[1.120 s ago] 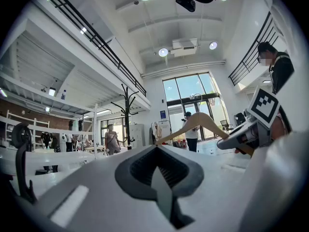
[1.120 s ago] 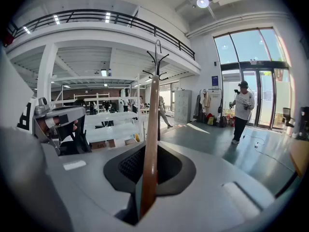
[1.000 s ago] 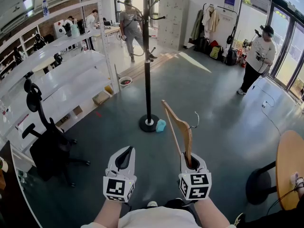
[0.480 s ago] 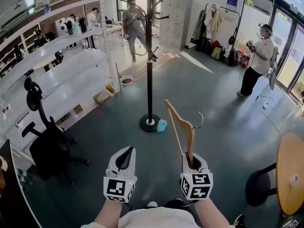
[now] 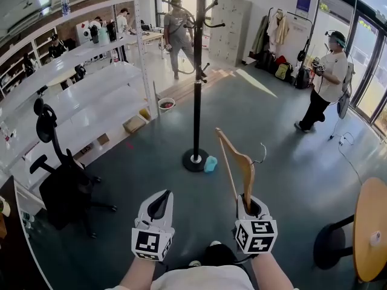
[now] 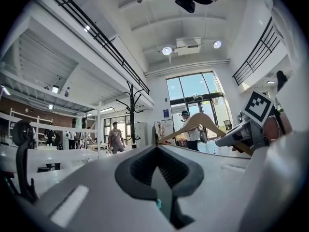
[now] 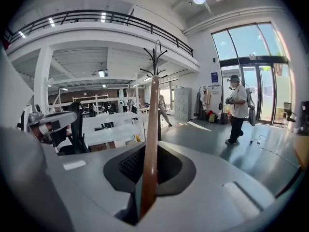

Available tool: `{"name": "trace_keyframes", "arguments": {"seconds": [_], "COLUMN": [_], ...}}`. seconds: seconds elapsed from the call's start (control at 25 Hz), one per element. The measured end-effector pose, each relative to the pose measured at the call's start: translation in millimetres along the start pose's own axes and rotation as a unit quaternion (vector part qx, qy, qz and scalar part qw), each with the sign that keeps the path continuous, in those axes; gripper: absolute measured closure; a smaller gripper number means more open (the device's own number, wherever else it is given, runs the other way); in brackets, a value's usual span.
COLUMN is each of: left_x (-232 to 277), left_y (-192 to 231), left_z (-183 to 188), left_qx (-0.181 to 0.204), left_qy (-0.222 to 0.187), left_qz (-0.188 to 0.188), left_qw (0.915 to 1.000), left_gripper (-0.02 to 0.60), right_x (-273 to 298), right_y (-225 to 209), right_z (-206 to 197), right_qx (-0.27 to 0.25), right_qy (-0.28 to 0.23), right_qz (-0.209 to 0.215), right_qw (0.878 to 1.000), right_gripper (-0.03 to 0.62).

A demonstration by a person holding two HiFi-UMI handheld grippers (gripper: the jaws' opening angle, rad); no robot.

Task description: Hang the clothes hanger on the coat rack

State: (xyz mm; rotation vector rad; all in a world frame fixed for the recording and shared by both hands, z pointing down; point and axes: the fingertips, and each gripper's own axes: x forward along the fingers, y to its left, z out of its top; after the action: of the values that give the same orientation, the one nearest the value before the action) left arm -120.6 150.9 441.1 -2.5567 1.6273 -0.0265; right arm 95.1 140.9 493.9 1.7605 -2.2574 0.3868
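Hanger [image 5: 240, 164] clamped in right gripper [image 5: 249, 205]; left gripper [image 5: 159, 202] apparently closed.

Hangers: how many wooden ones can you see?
1. The wooden hanger stands upright in the right gripper, whose jaws are shut on its lower end. The clothes on the far rail may hide more hangers.

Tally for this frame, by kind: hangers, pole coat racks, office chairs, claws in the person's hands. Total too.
Hanger: 1
Pole coat rack: 1
Office chair: 1
Claws: 2 (left claw shut, empty; right claw shut on the hanger)
Total: 5
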Motion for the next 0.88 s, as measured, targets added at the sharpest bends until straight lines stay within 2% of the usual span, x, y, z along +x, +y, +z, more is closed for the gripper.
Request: {"name": "trace_keyframes", "arguments": {"seconds": [0.36, 0.56, 0.88], "left_x": [60, 127, 243], "left_y": [30, 50, 82], "left_z": [-13, -20, -12], "left_qx": [0.000, 0.007, 0.016], "left_qy": [0.007, 0.017, 0.006], "left_qz": [0.019, 0.023, 0.050], "left_qw": [0.9998, 0.9996, 0.9986], "left_gripper": [0.581, 0.581, 0.581], "right_x": [67, 135, 236], "right_y": [-25, -54, -116], "right_z": [21, 42, 99], "right_qx": [-0.005, 0.002, 0.001], "right_qy": [-0.008, -0.002, -0.012], "right_qz": [0.006, 0.013, 0.020], "right_qw": [1.000, 1.000, 1.000], "right_gripper": [0.537, 0.537, 0.537]}}
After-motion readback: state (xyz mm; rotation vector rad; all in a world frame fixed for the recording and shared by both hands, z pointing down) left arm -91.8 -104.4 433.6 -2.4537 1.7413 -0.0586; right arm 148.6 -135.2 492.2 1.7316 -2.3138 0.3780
